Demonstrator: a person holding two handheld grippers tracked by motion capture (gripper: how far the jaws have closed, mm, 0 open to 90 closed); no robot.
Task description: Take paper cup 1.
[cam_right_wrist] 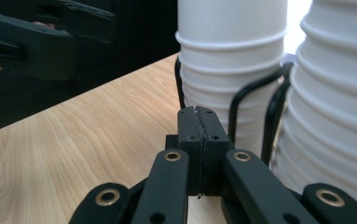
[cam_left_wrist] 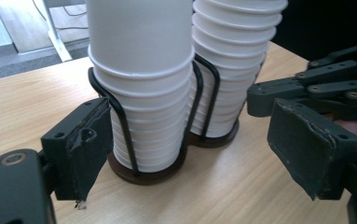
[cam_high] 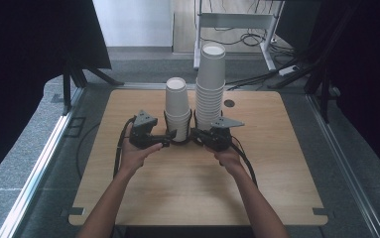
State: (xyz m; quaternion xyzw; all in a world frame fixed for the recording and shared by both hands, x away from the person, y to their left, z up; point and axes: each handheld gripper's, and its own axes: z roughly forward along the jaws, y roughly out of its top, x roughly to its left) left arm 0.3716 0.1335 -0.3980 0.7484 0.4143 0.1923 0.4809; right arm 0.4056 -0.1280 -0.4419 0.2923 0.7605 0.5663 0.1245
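Centrally in the high view, the upright white paper cup stacks in their black wire holder stand between the open, empty left gripper and the closed, empty right gripper.

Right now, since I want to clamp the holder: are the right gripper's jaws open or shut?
Shut. In the right gripper view the right gripper has its two pads pressed flat together, nothing between them, just short of the black wire cup holder.

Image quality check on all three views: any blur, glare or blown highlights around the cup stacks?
High view: dim and soft, both sides nearly black; taller cup stack still legible. Left gripper view: sharp on the wire holder, near pads slightly soft, no glare. Right gripper view: bright backlight blown out between the stacks, right-hand cups blurred, closed right gripper in focus.
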